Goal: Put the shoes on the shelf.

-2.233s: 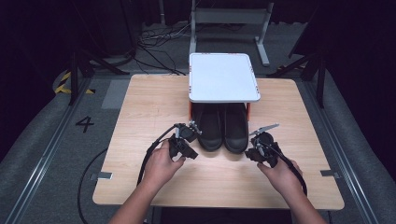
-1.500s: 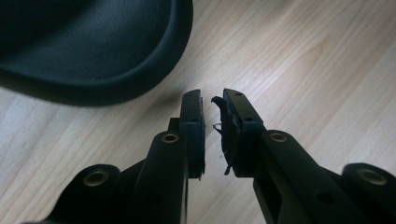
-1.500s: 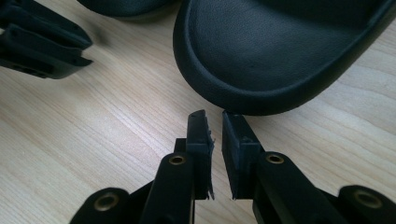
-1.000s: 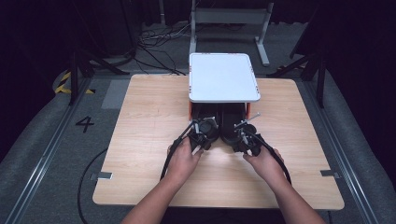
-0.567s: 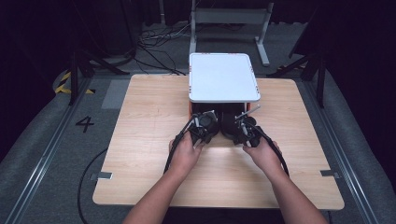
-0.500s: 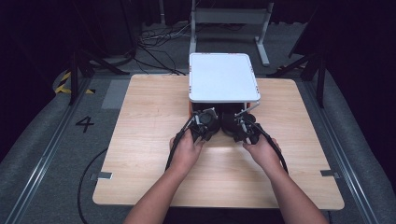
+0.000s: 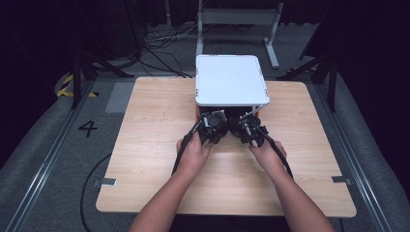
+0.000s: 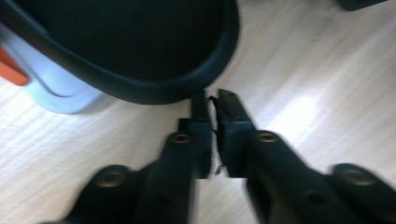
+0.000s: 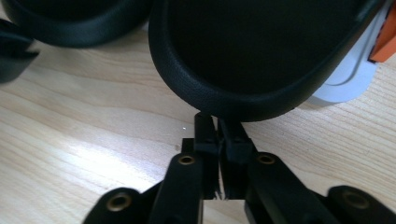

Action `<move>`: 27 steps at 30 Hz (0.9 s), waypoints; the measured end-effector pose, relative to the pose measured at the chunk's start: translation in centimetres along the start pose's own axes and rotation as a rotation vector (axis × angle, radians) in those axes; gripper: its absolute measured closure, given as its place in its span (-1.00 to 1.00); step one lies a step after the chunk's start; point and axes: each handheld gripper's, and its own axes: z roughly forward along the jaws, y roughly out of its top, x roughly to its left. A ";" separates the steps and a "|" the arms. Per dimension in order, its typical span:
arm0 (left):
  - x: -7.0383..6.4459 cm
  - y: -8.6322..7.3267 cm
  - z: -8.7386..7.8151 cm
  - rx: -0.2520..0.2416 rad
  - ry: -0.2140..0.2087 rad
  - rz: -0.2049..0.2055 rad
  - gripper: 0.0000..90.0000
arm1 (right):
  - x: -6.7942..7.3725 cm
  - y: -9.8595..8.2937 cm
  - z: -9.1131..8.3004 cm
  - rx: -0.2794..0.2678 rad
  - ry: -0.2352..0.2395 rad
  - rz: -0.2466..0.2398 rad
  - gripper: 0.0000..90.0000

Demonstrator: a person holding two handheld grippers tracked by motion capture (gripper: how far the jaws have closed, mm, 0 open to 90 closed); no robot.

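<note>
Two black shoes lie side by side, mostly tucked under a white rack (image 7: 231,79) at the table's far middle. In the left gripper view, the left shoe's rounded heel (image 8: 140,51) sits just past my left gripper (image 8: 210,100), which is shut with its tips touching the heel rim. The right gripper view has the right shoe's heel (image 9: 261,56) pressed against the tips of my shut right gripper (image 9: 215,122), with the other shoe (image 9: 70,23) beside it. From above, the left gripper (image 7: 212,126) and right gripper (image 7: 246,128) sit close together at the rack's front edge.
The rack has white legs (image 8: 60,95) and orange corner pieces (image 9: 385,42) resting on the wooden table (image 7: 154,145). Bare wood spreads to the left, right and near side of the hands. A metal stand (image 7: 237,19) and cables lie on the floor behind the table.
Both hands moved in from the shoes' sides and forward toward the rack. The shoes slid with them and now lie farther under the white top.
</note>
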 end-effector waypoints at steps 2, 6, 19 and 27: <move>-0.1 -0.4 -0.4 0.002 -0.014 0.003 0.68 | 0.1 -0.2 -0.1 -0.002 -0.009 -0.011 0.80; -0.4 -1.6 -2.0 -0.010 -0.018 0.005 0.51 | 0.0 -1.1 -2.1 -0.054 0.034 -0.027 0.64; 0.9 -6.4 -8.0 -0.103 0.025 0.052 0.08 | -2.9 -3.7 -8.7 -0.257 0.092 -0.144 0.02; 3.0 -9.7 -10.6 -0.147 0.031 0.023 -0.03 | -6.0 -5.4 -11.4 -0.318 0.082 -0.124 -0.04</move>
